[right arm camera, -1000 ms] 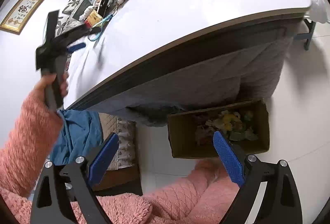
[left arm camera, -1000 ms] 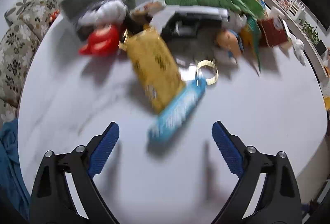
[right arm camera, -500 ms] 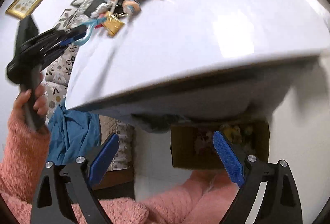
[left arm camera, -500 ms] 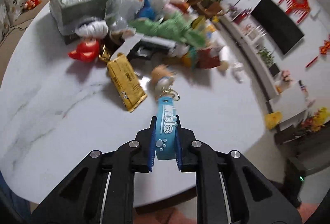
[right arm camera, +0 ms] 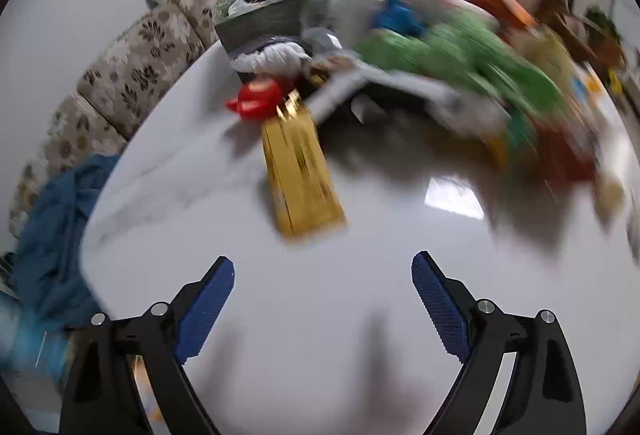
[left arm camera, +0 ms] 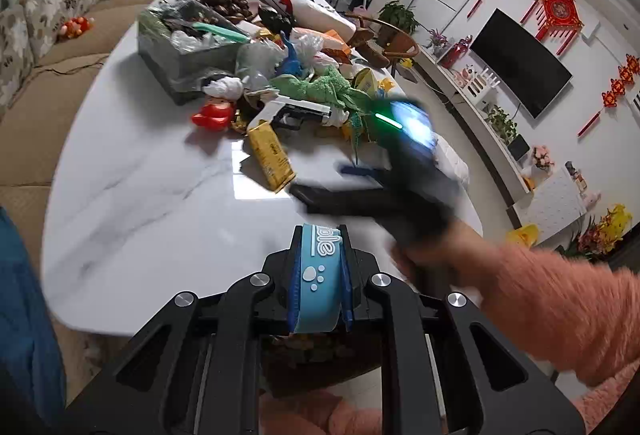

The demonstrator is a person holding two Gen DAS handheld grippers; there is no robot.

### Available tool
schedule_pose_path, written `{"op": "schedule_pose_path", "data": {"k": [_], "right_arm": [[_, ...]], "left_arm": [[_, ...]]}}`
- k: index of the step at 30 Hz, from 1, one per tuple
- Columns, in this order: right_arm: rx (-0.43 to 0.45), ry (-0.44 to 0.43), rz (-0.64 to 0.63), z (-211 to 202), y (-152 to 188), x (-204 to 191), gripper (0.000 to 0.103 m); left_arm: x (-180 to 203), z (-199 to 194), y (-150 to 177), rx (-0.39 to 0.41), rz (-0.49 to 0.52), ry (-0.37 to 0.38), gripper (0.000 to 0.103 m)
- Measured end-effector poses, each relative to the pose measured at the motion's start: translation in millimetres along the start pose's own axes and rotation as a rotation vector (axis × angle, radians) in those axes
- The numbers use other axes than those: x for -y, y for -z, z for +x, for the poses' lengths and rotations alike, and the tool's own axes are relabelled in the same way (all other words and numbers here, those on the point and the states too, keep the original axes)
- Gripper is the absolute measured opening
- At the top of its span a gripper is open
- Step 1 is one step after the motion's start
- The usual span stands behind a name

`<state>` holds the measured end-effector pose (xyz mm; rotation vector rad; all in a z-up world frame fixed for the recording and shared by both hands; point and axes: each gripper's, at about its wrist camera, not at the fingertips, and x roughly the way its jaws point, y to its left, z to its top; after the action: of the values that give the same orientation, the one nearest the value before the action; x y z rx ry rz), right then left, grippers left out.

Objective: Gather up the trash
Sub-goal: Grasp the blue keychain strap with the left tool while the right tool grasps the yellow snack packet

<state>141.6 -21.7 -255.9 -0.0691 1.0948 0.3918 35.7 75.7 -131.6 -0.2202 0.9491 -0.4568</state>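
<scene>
Left gripper (left arm camera: 320,277) clenched on blue rubber strap (left arm camera: 319,285), strap upright between its fingers, right gripper (right arm camera: 322,309) spread wide with nothing between its pads, gold wrapper (right arm camera: 300,171) on white table (right arm camera: 248,347) just ahead of right fingertips, clutter heap beyond.

The left gripper (left arm camera: 320,259) is clamping a light blue rubber strap (left arm camera: 318,275) printed with white paw marks, holding it above the near edge of the white desk (left arm camera: 160,203). Just ahead, the right gripper (left arm camera: 352,191) is reaching blurred over the desk, carried by a hand (left arm camera: 436,259) in a pink fuzzy sleeve. A yellow packet (left arm camera: 270,155) is lying near it, before a heap of clutter.
</scene>
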Motion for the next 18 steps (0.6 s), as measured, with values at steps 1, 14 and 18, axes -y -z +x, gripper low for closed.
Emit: {"op": "schedule_pose_path", "data": {"k": [1,14,18], "right_arm": [[-0.016,0.011,-0.010,10.8,-8.4,-4.6,0.089],[0.031,-0.116,0.019,-61.7,12.7,10.1,0.030],[0.078,-0.179,0.045,-116.5,56.0,26.8,0.029]], "left_arm": [[-0.5,-4.8,3.4,-0.001,-0.003,-0.001,0.015],[-5.6,-29.5,16.6,0.014,-0.018,-0.018,0.015],[16.9,-22.4,24.4,-0.017,0.019,0.007,0.015]]}}
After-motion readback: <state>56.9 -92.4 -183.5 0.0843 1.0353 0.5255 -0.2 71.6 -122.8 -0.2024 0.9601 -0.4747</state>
